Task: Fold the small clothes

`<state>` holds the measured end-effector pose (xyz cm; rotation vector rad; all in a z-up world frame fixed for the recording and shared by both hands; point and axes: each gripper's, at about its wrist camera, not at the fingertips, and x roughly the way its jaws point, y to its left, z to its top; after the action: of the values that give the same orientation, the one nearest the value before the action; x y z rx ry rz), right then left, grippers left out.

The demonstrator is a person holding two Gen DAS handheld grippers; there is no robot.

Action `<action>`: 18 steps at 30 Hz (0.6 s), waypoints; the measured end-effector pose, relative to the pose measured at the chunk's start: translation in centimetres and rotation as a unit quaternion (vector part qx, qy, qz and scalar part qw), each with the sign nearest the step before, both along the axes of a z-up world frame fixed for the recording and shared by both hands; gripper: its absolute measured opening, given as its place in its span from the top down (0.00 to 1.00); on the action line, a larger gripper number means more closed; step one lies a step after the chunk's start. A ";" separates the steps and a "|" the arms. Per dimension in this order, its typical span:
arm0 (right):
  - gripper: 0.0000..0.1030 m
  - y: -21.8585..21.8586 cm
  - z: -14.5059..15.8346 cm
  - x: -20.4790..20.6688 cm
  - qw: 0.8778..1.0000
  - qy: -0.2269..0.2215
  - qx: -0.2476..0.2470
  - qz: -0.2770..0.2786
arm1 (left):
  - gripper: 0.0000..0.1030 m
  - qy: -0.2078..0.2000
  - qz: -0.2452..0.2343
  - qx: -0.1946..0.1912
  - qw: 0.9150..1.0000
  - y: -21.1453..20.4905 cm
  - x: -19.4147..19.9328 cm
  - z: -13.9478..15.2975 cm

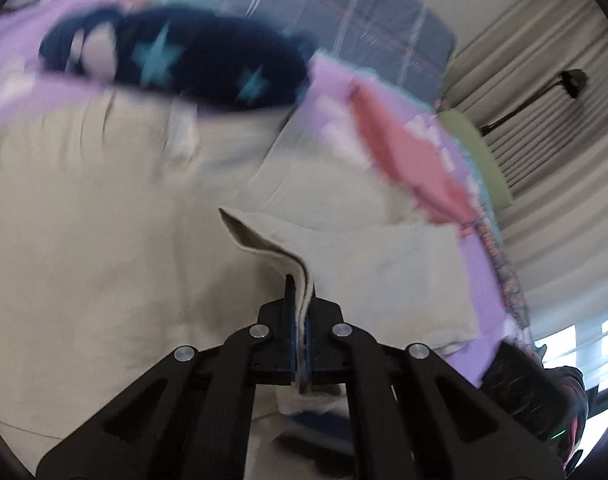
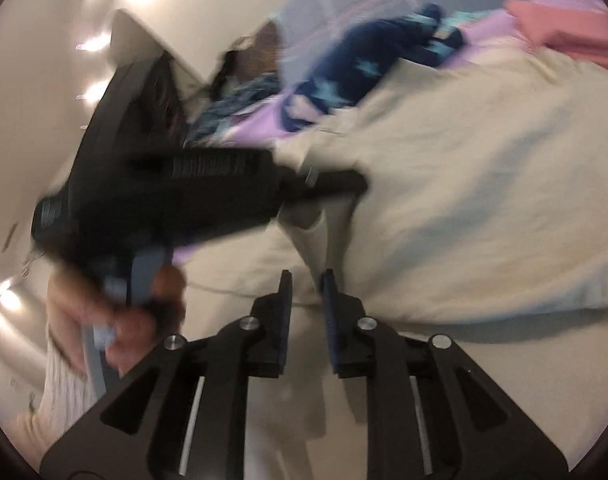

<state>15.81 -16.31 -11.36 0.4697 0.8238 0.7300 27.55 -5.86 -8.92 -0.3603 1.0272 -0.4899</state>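
A cream garment [image 1: 104,240] lies spread over the bed and fills most of both views [image 2: 463,200]. My left gripper [image 1: 300,296] is shut on a folded edge of this cream garment [image 1: 264,240], which stands up between the fingers. In the right wrist view the left gripper [image 2: 335,184] shows as a black tool held by a hand [image 2: 116,312], its tip on the cream cloth. My right gripper [image 2: 307,280] is open with a narrow gap, and a strip of cream cloth [image 2: 315,240] runs down between its fingers without being pinched.
A navy garment with teal stars [image 1: 176,60] lies at the far side on a lilac sheet [image 1: 331,92], also in the right wrist view [image 2: 355,68]. A pink cloth [image 1: 403,144] lies to the right. A plaid blanket [image 1: 343,8] and curtains [image 1: 543,100] are behind.
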 end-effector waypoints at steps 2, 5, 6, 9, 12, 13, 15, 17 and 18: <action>0.82 0.4 0.2 -0.2 1.000 -0.007 0.002 0.021 | 0.98 -0.034 -0.007 -0.005 0.999 -0.3 -0.2 2.9; 0.82 -0.3 0.0 0.2 0.999 0.002 -0.018 -0.031 | 0.98 -0.084 -0.018 0.008 0.996 -0.7 -0.9 7.0; 0.82 -1.4 -0.1 0.4 0.996 0.011 -0.024 -0.083 | 0.98 -0.102 -0.020 0.021 0.994 -0.6 -1.4 8.3; 0.89 -5.1 -0.8 0.8 0.968 0.062 -0.070 -0.233 | 0.98 -0.131 -0.013 0.040 0.991 1.0 -2.6 9.9; 1.00 -7.2 -2.0 1.4 0.961 0.109 -0.024 -0.252 | 0.98 -0.150 0.001 0.057 0.987 3.0 -3.3 10.5; 1.00 -7.2 -2.0 1.5 0.961 0.109 -0.025 -0.252 | 0.98 -0.152 0.007 0.062 0.986 3.6 -3.4 10.6; 1.00 -6.4 -1.7 1.4 0.962 0.092 -0.056 -0.252 | 0.98 -0.154 0.021 0.069 0.986 5.0 -3.5 10.7; 1.00 -5.7 -1.5 1.5 0.961 0.081 -0.079 -0.253 | 0.98 -0.155 0.035 0.072 0.985 6.8 -3.6 10.7; 1.00 -5.8 -1.6 1.6 0.961 0.081 -0.080 -0.253 | 0.98 -0.157 0.042 0.074 0.984 7.7 -3.6 10.7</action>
<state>17.36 -22.10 -12.93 0.5702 0.8597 0.1511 23.94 1.84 1.81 -0.1844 0.7344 -0.3777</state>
